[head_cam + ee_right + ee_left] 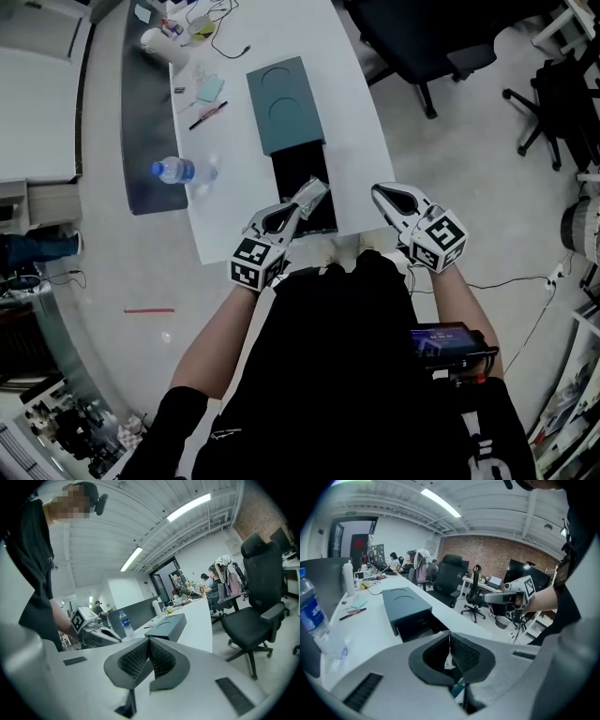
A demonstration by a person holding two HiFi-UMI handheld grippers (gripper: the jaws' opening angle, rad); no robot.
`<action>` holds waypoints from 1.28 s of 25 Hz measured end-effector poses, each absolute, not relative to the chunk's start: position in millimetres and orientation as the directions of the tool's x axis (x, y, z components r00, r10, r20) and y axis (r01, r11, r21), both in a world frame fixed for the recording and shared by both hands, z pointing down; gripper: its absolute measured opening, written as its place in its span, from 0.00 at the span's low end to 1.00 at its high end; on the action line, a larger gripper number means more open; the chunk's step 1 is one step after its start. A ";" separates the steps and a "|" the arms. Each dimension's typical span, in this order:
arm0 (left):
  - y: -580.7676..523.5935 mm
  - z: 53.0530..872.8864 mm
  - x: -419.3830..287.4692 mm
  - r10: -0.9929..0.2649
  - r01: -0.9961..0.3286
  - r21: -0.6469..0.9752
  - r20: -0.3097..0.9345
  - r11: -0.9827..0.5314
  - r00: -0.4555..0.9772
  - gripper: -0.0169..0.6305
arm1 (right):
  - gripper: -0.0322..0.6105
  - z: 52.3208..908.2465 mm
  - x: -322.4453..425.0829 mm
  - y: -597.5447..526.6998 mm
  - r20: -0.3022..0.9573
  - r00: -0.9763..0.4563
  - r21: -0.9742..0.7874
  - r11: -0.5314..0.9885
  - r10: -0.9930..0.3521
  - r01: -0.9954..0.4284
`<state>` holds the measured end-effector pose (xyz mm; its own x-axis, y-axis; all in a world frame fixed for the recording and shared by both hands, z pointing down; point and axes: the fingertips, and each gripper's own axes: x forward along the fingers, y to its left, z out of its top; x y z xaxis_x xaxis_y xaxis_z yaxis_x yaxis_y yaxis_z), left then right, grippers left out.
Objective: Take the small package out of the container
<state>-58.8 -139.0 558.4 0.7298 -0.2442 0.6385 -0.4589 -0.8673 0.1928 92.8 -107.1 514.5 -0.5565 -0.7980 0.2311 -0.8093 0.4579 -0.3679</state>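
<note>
A dark teal container [286, 103] lies on the white table [352, 122] with its black drawer [302, 178] pulled out toward me. My left gripper [298, 208] is shut on a small silvery package [315, 192], held just over the drawer's near end. In the left gripper view a thin white strip of the package [447, 660] shows between the closed jaws of that gripper [450, 641], with the container [405, 604] beyond. My right gripper [380, 194] hovers at the table's near edge, right of the drawer. It [149, 641] is shut and holds nothing.
A water bottle [174, 170] lies left of the container beside a dark partition [145, 112]. A pen [207, 115], a green note [210, 88] and cables [220, 28] lie farther back. Black office chairs [422, 37] stand on the floor to the right.
</note>
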 end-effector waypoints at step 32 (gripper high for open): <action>-157.7 655.2 -42.1 0.065 -0.296 0.151 0.958 -0.943 0.280 0.34 | 0.09 533.7 137.0 -97.3 0.243 -0.464 -0.446 0.326 -0.852 -0.834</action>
<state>-42.1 -157.7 655.2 0.2796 0.0655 0.9579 -0.2957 -0.9433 0.1508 137.0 -97.3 533.7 -0.4637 -0.8519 0.2433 -0.8335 0.3263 -0.4458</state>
